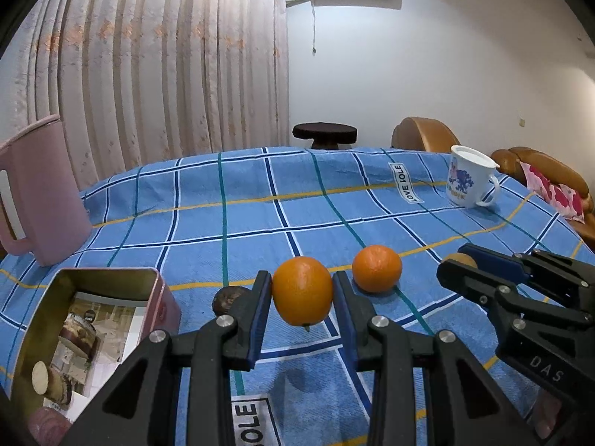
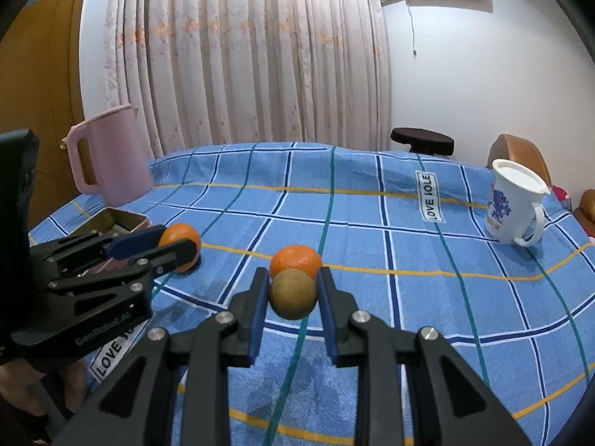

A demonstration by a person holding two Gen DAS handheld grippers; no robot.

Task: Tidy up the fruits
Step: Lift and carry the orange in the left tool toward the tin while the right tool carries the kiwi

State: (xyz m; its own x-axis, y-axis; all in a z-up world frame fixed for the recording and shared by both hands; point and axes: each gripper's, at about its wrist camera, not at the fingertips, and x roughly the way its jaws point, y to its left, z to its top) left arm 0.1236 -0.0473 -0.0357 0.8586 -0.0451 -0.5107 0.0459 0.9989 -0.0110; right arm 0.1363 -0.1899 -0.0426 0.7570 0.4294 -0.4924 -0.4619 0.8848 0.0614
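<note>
My left gripper (image 1: 302,278) is shut on an orange (image 1: 302,291) and holds it a little above the blue checked tablecloth (image 1: 230,223). In the right wrist view the left gripper (image 2: 177,238) shows from the side with that orange (image 2: 182,235). My right gripper (image 2: 293,274) is shut on a small round tan fruit (image 2: 293,297), also off the cloth. A second orange (image 2: 295,257) rests on the cloth just beyond it and lies to the right of the held orange in the left wrist view (image 1: 376,268). The right gripper (image 1: 456,260) enters that view from the right.
An open pink tin (image 1: 108,270) with a picture card inside stands at the near left, a small dark brown round thing (image 1: 227,299) beside it. A pink jug (image 1: 41,193) stands far left, a white printed mug (image 1: 470,178) far right. Chairs and a stool lie beyond the table.
</note>
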